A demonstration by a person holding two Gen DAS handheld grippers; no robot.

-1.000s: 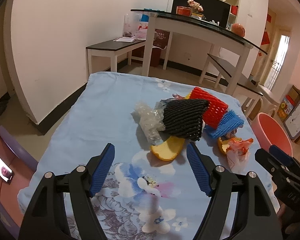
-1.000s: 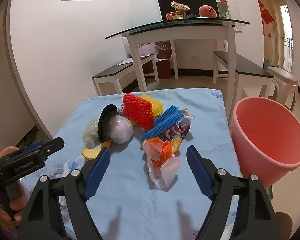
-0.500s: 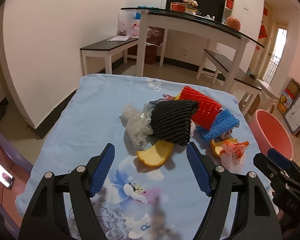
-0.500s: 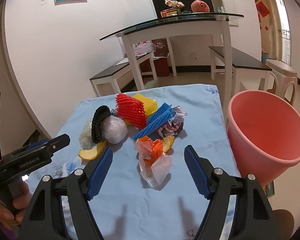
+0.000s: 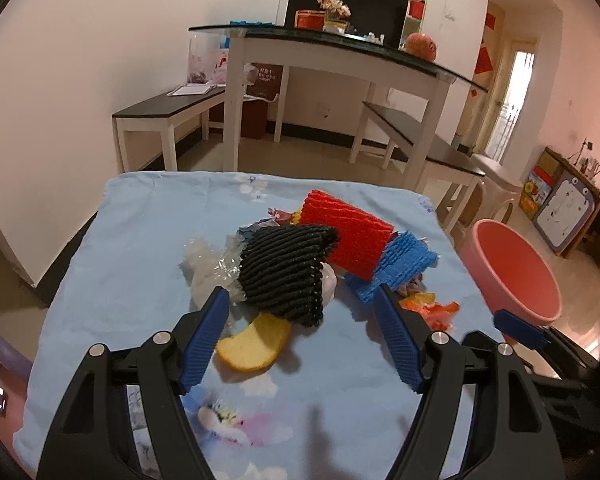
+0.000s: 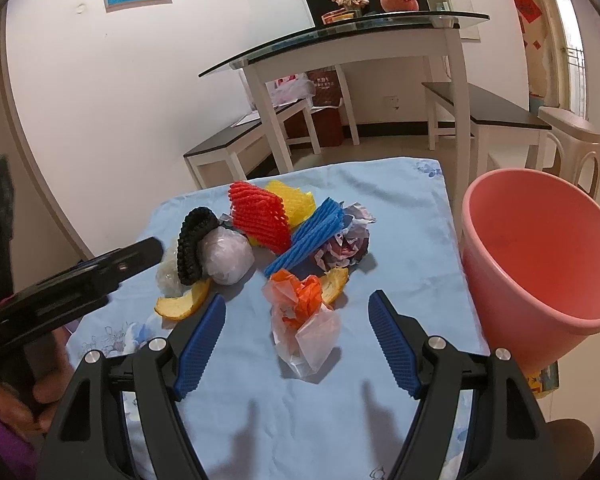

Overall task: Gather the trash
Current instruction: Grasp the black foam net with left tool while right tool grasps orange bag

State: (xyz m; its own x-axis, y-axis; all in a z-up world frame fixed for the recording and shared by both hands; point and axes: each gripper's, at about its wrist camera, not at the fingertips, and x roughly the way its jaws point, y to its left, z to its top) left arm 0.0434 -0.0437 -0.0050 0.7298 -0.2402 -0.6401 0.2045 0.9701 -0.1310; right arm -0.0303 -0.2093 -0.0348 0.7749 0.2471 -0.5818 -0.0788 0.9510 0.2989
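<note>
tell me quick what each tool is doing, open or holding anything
Left tool: open, holding nothing.
Right tool: open, holding nothing.

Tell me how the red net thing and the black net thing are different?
The red foam net is bright red; the black foam net is black. The red one lies farther back in the pile, leaning against a yellow net, while the black one sits nearer the front, curled around a white wad of plastic. In the left wrist view the black one overlaps the red one. Both are ribbed foam mesh sleeves lying on the blue cloth.
</note>
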